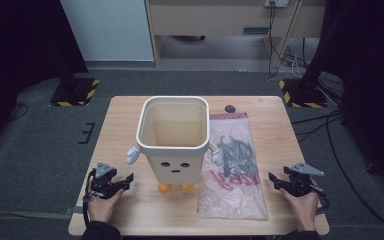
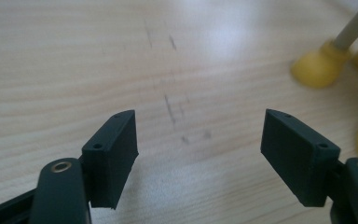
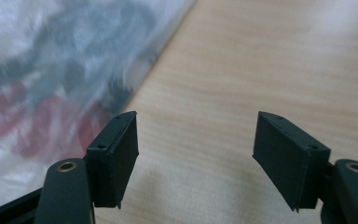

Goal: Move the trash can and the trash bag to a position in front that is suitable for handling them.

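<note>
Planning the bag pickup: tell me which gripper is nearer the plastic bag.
The right gripper: its open jaws sit just beside the flat plastic bag. The left gripper lies across the character bin.

White bin [image 1: 174, 145], yellow feet [image 1: 165, 188], grey-and-red-printed clear bag [image 1: 234, 170].

Your left gripper [image 1: 128, 178] and right gripper [image 1: 272, 178] are black, each topped with a grey three-cornered plate. Their jaws are blocky flat pads with small screw holes along the edge, mounted on rounded arms with brass-ringed holes. A black cable trails from each. Your sleeves [image 1: 100, 231] are dark.
</note>
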Motion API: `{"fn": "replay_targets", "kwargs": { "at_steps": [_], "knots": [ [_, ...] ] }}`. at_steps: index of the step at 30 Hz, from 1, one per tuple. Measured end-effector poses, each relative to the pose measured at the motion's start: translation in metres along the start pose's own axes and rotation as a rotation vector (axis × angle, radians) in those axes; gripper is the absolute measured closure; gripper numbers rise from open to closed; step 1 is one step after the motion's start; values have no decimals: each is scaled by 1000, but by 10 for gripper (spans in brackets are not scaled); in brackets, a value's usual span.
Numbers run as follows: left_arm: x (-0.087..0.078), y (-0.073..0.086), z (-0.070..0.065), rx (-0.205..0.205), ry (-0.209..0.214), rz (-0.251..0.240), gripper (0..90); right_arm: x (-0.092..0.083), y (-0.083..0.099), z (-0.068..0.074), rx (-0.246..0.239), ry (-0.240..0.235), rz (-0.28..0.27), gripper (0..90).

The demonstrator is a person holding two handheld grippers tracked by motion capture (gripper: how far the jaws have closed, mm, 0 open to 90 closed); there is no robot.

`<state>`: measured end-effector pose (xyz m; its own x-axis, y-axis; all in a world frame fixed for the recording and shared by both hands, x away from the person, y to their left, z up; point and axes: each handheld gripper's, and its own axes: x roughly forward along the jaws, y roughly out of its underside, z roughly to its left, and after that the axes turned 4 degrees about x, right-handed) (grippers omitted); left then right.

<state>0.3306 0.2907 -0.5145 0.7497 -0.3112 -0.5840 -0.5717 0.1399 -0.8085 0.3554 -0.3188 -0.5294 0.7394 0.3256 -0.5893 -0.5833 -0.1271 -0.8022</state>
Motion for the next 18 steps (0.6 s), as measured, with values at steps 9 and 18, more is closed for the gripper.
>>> {"fn": "replay_targets", "kwargs": {
  "at_steps": [9, 18],
  "knots": [
    [-33, -9, 6, -58, -24, -177, 331, -25, -18, 5, -20, -23, -151, 339],
    [-61, -23, 11, -90, -25, -288, 362, -40, -35, 13, -13, -39, -220, 337]
  ]
}}
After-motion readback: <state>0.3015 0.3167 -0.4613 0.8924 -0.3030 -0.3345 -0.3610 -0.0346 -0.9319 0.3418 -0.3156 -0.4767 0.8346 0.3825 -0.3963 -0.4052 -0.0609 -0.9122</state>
